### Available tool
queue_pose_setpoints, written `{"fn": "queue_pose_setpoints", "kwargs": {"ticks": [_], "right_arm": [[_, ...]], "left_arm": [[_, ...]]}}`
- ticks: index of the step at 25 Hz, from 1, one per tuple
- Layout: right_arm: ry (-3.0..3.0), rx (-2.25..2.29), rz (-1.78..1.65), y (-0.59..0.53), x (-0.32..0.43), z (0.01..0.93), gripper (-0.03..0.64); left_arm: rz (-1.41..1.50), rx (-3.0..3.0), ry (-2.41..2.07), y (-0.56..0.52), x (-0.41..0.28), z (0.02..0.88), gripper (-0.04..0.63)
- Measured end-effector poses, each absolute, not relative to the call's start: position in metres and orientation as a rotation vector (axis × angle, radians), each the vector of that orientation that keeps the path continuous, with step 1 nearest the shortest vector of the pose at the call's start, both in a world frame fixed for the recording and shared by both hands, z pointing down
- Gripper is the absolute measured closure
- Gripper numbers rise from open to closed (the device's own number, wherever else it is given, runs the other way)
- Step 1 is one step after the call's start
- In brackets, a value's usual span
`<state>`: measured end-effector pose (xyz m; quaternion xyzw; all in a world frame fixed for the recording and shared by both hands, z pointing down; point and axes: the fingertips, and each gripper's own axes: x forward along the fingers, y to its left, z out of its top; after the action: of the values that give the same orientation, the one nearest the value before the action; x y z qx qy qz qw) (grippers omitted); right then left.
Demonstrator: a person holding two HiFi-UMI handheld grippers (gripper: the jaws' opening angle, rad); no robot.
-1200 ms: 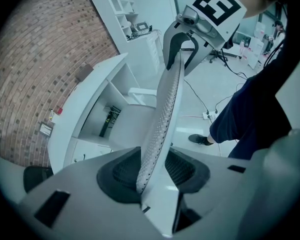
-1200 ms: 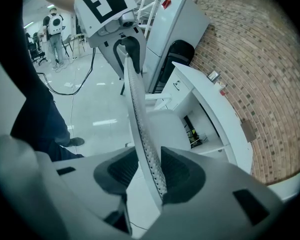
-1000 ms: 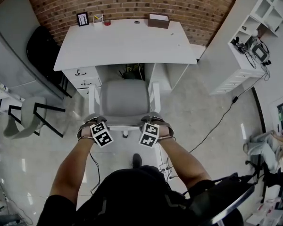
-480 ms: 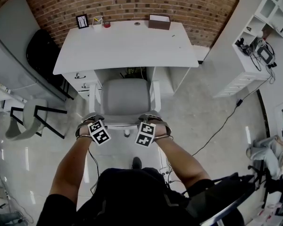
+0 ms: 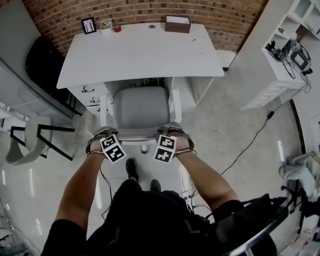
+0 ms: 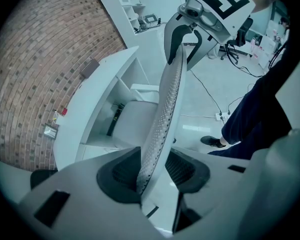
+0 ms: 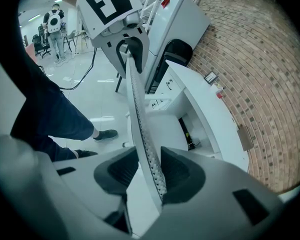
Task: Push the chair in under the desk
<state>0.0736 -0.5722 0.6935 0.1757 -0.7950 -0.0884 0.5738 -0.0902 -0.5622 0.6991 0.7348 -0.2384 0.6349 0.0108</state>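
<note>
- left gripper: fingers clenched on the top edge of the perforated grey mesh backrest; the edge stands upright between them, both sides pressing
- right gripper: same; fingers clenched on that backrest edge, toward its other end
- pale grey padded office chair: front of the seat sits inside the knee gap of the white rectangular table; rear of the seat and the backrest are outside it; I judge the push partly done
- white armrests run just beside the white drawer unit on one side and the table's side panel on the other; clearance looks tight
- risk 1: uneven push from the two hands swivels the seat; an armrest then jams on the drawer unit or the panel
- risk 2: the hold is only on a thin top edge; a hard shove could slip the fingers off, or tilt the backrest instead of rolling the chair
- risk 3: armrest height against the tabletop edge cannot be told from here; they may hit it
- risk 4: the person's dark shoe is near the chair base; a step forward could catch it
</note>
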Motion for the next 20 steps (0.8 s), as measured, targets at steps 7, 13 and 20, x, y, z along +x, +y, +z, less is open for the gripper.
{"fn": "queue_pose_setpoints", "kwargs": {"ticks": [7,13,20], "right_arm": [[-1.849,0.437,-0.209,-0.592,0.079,0.695,0.468],[-1.831,0.427,-0.199,-0.598,0.076,0.695,0.466],[-1.836,0.462,-0.223,-0.601,0.075,0.696,0.453]], "left_arm": [[1.977,2.312,-0.73,-0.581,-0.085,0.699,0.442],[1.973,2.315,-0.669,-0.586,-0.088,0.698,0.443],[1.975,2.388,-0.737,-0.589,-0.089,0.696,0.442]]}}
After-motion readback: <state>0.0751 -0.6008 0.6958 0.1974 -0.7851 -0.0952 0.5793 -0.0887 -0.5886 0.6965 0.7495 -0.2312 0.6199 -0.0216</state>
